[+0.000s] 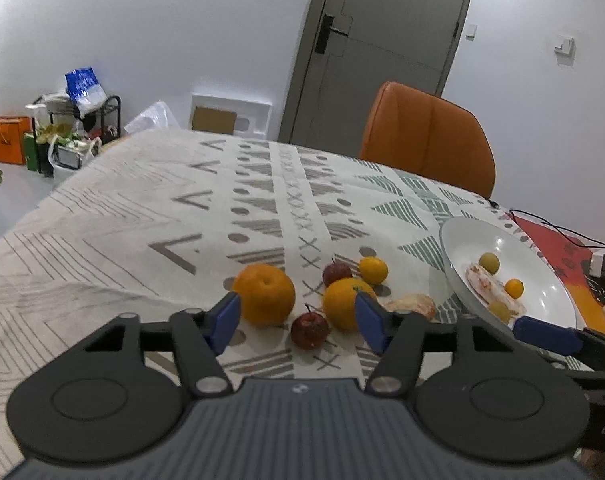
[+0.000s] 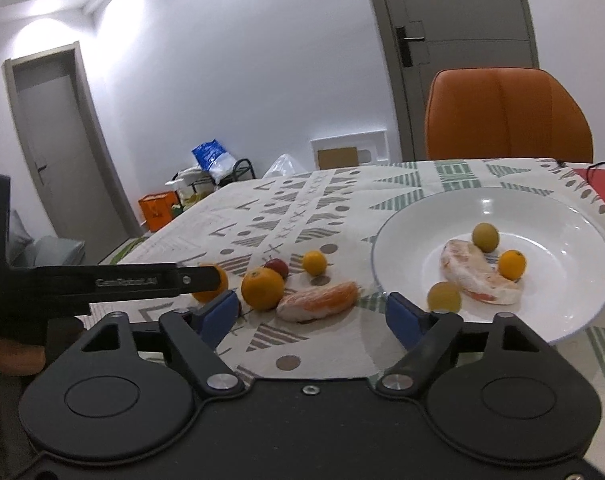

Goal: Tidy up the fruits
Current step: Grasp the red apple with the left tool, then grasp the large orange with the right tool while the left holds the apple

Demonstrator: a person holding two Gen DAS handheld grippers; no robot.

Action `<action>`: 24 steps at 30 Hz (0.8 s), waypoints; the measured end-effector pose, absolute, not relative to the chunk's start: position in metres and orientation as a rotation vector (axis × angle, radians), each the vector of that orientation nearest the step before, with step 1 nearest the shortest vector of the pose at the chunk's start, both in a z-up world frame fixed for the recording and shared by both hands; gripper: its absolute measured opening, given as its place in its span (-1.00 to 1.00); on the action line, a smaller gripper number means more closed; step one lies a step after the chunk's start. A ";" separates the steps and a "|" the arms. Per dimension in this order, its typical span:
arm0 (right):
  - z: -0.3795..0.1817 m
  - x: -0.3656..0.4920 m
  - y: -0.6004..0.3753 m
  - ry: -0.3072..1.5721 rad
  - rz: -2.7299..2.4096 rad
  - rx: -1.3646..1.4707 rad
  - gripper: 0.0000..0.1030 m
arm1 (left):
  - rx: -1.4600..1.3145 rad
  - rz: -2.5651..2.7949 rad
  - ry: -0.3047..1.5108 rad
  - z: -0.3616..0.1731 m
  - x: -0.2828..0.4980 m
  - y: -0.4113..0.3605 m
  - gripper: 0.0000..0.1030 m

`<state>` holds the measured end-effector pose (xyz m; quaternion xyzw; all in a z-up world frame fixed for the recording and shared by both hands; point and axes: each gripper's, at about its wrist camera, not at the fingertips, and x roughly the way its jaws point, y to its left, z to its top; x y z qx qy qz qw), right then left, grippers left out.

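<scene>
I am part-way through gathering the loose fruit into the wide white ceramic plate (image 2: 582,216), which I take as my landmark on the patterned cloth of the table (image 1: 122,208). My left tool (image 1: 298,318) hangs released, jaws apart and empty, low over the cluster to the left of the plate; between its blue pads sits a small wrinkled dark-red fruit (image 1: 309,330), flanked by a large round orange (image 1: 265,294) on the far side from the plate and a second orange (image 1: 344,302) on the plate side. My right tool (image 2: 313,318) is likewise released and holds nothing, aimed at the peeled pink-orange citrus segment (image 2: 318,302) lying just left of the plate's rim. A small yellow citrus (image 2: 315,262) and another red fruit (image 2: 277,267) lie beyond these. The plate already holds a peeled segment (image 2: 478,274), two olive-green round fruits (image 2: 485,237) (image 2: 444,297) and a little orange kumquat (image 2: 512,264). Next, I judge, each tool must drop and close gently: the segment looks soft, the round fruit may roll.
</scene>
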<state>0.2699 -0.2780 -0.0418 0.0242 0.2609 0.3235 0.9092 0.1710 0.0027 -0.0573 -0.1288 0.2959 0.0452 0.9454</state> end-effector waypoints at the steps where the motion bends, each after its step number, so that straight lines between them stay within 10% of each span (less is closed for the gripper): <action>1: -0.043 0.270 -0.276 0.540 0.667 0.044 0.55 | -0.265 0.088 0.609 -0.059 0.172 0.003 0.12; 12: -0.052 0.280 -0.262 0.572 0.651 0.004 0.44 | -0.304 0.036 0.662 -0.079 0.184 -0.001 -0.17; 16: -0.054 0.283 -0.259 0.581 0.649 0.002 0.44 | -0.324 0.026 0.654 -0.081 0.185 0.002 -0.57; 24: -0.054 0.286 -0.247 0.591 0.669 -0.007 0.40 | -0.346 0.024 0.629 -0.074 0.176 0.013 -0.57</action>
